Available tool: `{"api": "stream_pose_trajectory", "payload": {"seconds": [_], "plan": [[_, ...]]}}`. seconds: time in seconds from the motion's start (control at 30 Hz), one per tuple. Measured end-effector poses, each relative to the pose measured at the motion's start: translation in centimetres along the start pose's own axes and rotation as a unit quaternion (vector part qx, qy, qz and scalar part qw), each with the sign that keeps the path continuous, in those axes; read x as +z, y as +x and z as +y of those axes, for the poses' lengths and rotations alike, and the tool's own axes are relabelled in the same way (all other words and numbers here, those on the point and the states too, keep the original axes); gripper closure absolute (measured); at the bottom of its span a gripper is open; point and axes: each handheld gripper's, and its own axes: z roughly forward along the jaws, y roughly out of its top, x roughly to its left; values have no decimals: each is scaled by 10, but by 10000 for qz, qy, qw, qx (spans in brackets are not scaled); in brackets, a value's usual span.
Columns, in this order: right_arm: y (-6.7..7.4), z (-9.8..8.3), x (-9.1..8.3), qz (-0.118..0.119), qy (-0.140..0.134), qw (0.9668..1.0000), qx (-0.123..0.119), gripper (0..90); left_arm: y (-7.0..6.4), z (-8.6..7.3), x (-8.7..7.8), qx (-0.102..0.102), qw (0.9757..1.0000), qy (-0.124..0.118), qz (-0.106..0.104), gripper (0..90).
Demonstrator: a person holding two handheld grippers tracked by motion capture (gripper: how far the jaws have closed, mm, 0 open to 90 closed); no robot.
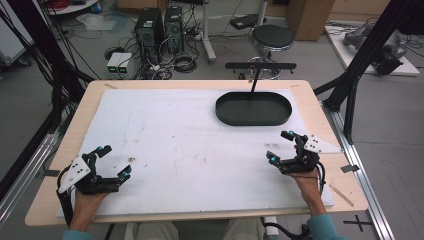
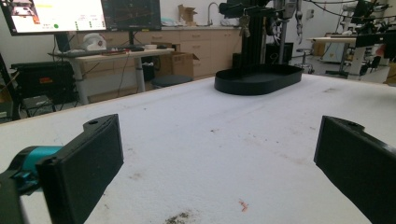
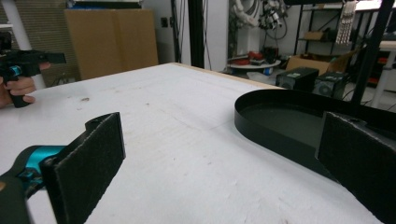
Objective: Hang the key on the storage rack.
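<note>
— How were the tongs?
— Both the left tongs and right tongs stood wide, holding nothing.
— And the black tray?
— On the white surface, far right, near the right tongs.

High view: fixed above the near edge, looking forward and down over the whole desk. Left gripper view: low at the near left, facing far-right across the surface. Right gripper view: low at the near right, close to the black tray, which all views share.
</note>
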Motion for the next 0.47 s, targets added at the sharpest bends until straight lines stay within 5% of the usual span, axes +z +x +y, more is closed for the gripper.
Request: {"api": "stream_pose_trajectory", "payload": {"seconds": [0.2,0.47], "plan": [[1,-22,-3,-15,53,9999,125,6,0,0,-1,-4,10000,-23,-6,17],[4,-23,-4,-132,27,9999,54,7,2,0,-1,-60,10000,-38,-36,17]]}}
